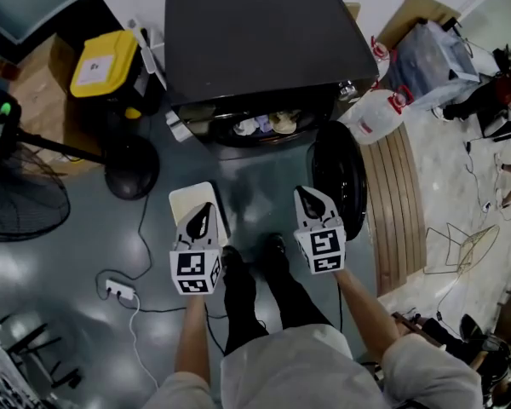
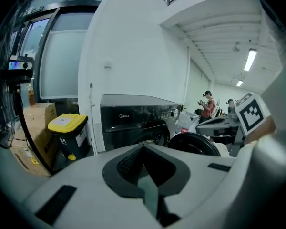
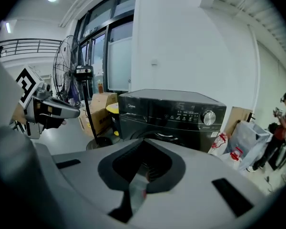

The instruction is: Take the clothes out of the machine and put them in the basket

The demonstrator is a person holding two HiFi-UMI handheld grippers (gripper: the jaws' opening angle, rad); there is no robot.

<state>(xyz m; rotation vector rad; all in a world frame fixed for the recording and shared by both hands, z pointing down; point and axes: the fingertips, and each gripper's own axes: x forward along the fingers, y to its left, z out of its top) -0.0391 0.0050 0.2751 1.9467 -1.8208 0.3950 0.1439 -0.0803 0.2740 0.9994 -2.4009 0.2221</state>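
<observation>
The clothes (image 1: 264, 124) lie bunched in the drum mouth of the dark washing machine (image 1: 264, 32), whose round door (image 1: 341, 173) stands swung open to the right. I see open grey floor (image 1: 264, 186) between that mouth and my tongs. The left gripper (image 1: 206, 208) hangs over a pale rectangular container (image 1: 183, 201), jaws together on nothing. The right gripper (image 1: 307, 194), just beside the door's edge, is closed and empty too. A fan base (image 1: 132, 167) stands well to the left.
</observation>
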